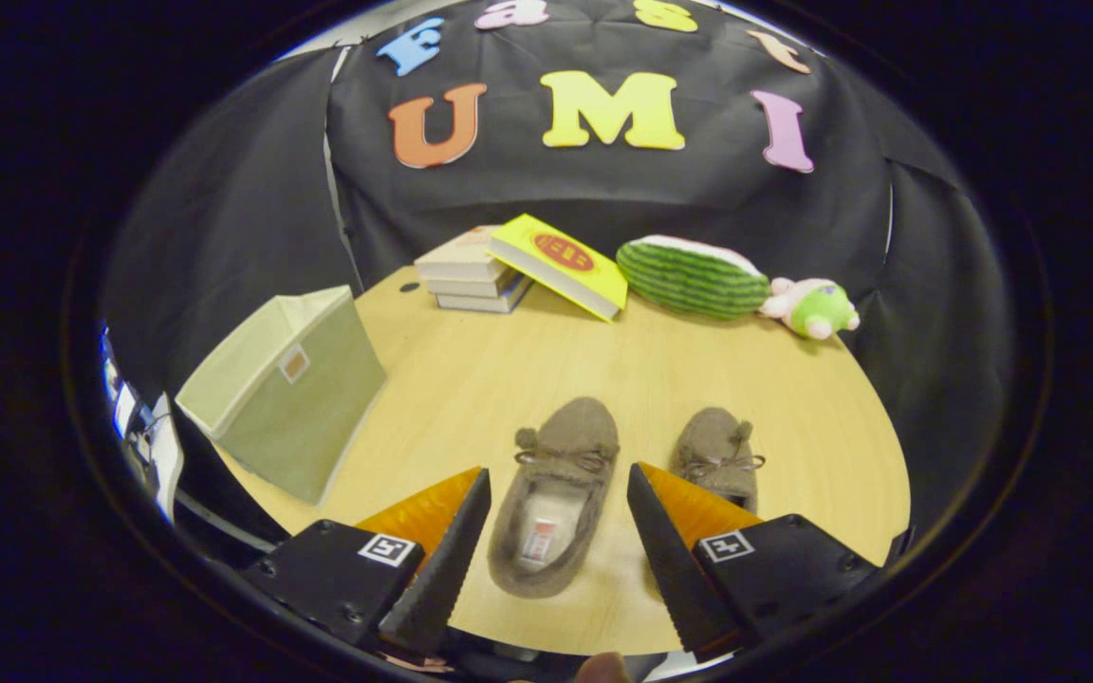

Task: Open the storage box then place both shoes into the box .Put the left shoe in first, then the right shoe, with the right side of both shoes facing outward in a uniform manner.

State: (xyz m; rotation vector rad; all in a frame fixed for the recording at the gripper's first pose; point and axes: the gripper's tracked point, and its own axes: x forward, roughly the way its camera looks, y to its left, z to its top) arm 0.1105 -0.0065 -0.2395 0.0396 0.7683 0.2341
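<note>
Brown left shoe [556,498] is framed between spread gripper [558,484] fingers, ungripped; right shoe [719,455] beside could be nudged; box [286,389] at tabletop's left edge could be tipped.

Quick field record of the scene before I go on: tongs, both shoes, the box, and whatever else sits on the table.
tongs: open, fingers either side of the left shoe, not touching it
left shoe: brown fuzzy slipper between the fingers, toe pointing away
right shoe: matching brown slipper, partly behind one finger
box: beige fabric storage box, beside the slippers, tipped with its opening turned away from the slippers
table: round wooden table
beyond: stack of books, yellow book, watermelon plush, green-and-pink plush toy
</note>
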